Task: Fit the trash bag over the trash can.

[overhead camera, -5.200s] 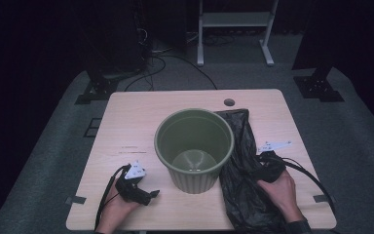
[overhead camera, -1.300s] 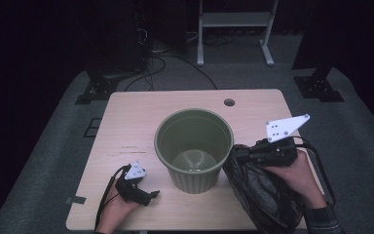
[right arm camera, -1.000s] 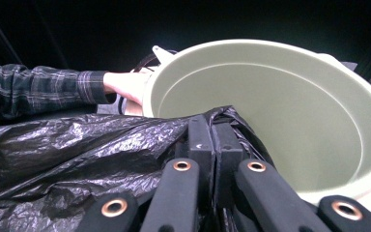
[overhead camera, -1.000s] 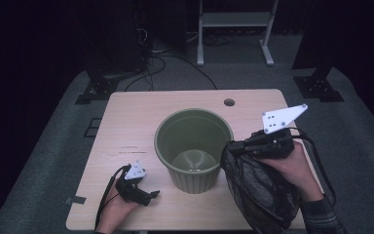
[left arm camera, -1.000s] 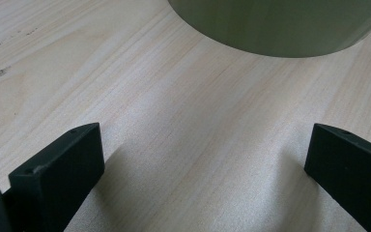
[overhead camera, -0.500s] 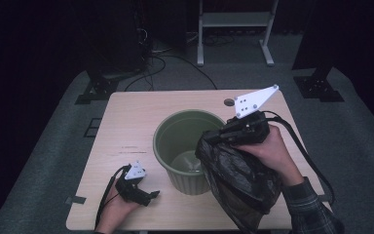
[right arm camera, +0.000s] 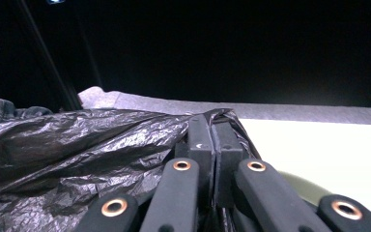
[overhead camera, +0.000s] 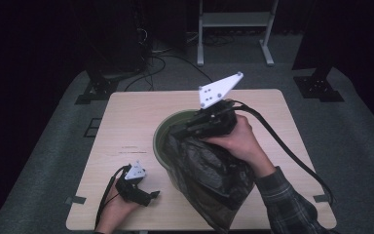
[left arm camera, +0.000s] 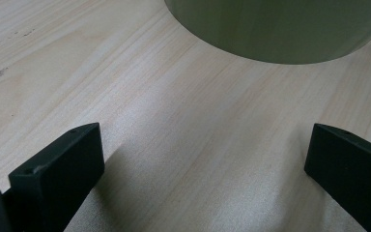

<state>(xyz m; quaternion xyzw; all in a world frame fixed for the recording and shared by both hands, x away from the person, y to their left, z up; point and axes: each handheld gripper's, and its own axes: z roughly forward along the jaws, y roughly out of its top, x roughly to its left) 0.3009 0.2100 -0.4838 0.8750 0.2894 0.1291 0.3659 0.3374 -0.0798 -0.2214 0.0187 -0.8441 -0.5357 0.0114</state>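
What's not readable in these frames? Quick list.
- Inside of the green round plastic bin: high view, mostly covered by the crumpled black plastic bag and the right tool.
- Bag's lower end: high view, runs off the bottom edge.
- Bag's mouth, open or bunched: right gripper view, the shut tool clamps the film and hides it.
- Bin's rim: left gripper view, cut off by the top edge.
- Left tool tips: high view, too small; in its own view the jaws stand apart over the pale wooden table.

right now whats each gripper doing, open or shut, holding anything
Left gripper: open, nothing between its jaws, resting on the table.
Right gripper: shut on the black plastic bag, held over the green bin.
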